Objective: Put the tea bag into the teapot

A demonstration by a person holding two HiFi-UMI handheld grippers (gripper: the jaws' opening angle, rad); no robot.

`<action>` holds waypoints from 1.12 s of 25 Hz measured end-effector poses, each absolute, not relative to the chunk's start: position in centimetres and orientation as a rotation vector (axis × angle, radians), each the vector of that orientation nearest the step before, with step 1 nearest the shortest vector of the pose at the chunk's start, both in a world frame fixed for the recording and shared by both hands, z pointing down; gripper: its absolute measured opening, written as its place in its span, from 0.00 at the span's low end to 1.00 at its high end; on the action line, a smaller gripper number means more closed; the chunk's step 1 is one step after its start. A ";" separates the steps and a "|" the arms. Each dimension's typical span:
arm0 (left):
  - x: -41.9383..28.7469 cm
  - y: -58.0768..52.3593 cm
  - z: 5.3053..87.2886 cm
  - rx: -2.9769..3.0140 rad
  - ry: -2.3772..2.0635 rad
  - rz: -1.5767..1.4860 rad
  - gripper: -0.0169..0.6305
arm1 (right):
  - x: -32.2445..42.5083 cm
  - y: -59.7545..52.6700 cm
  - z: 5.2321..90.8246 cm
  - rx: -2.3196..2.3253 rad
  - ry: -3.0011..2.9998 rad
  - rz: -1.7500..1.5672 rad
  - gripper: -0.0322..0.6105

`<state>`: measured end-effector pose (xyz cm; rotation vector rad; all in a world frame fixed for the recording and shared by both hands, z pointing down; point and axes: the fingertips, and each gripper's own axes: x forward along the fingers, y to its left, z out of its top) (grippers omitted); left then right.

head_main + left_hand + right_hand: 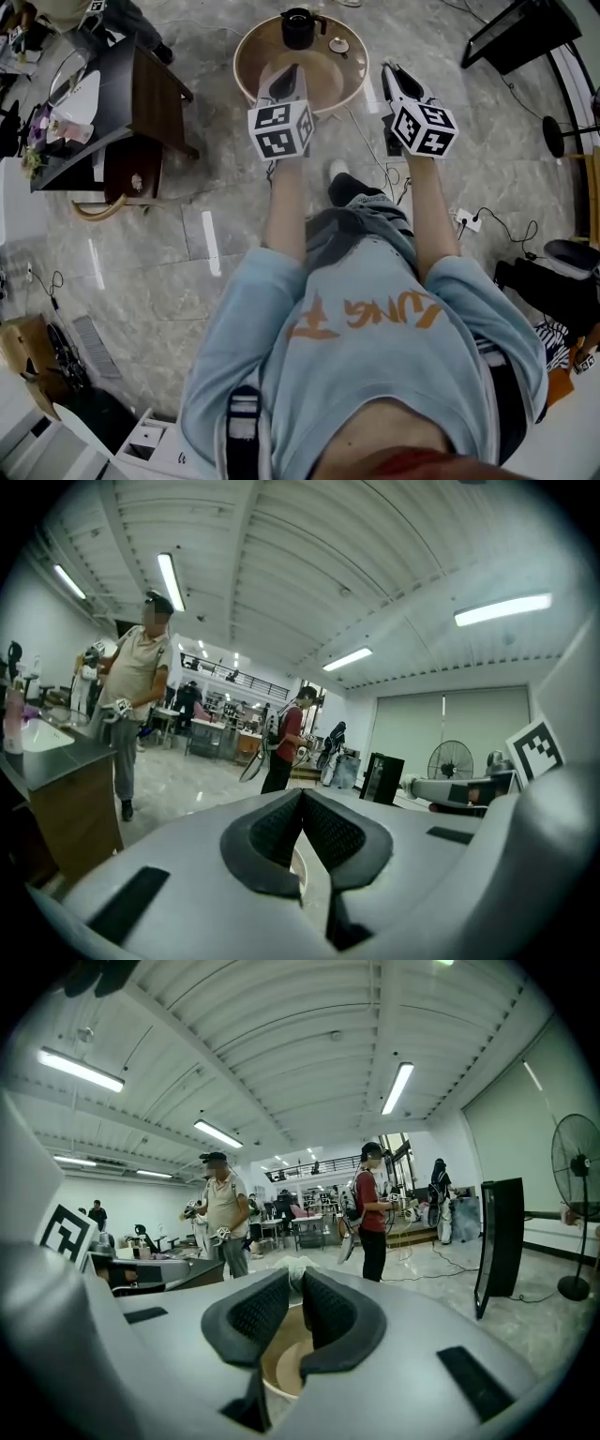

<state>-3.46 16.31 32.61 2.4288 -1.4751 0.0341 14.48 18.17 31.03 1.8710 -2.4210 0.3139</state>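
Right gripper view: tea bag (294,1264), pale and crumpled, pinched at the tips of the right tool (292,1277), ribbed black jaws closed on it. Hangs just right of the round tan tabletop (333,82), probably ready for carrying to the glossy black teapot (298,26) at the far edge. Left tool (284,82) shut, empty, hovers over the tabletop, likely out of the way.

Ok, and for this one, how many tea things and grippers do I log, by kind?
teapot: 1
small dish: 1
round tray: 1
tea bag: 1, apparently the white lump pinched at the right gripper's tips
grippers: 2, left gripper and right gripper
Total: 6
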 end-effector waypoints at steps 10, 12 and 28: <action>-5.4 10.4 34.1 2.364 -1.570 0.100 0.06 | 12.5 11.2 31.6 1.759 -2.537 0.330 0.15; -6.2 8.1 34.1 2.352 -1.571 0.090 0.06 | 12.1 8.5 31.2 1.758 -2.553 0.337 0.15; -2.8 -10.8 39.0 2.188 -1.555 0.048 0.06 | 13.2 -13.7 36.7 1.607 -2.535 0.386 0.15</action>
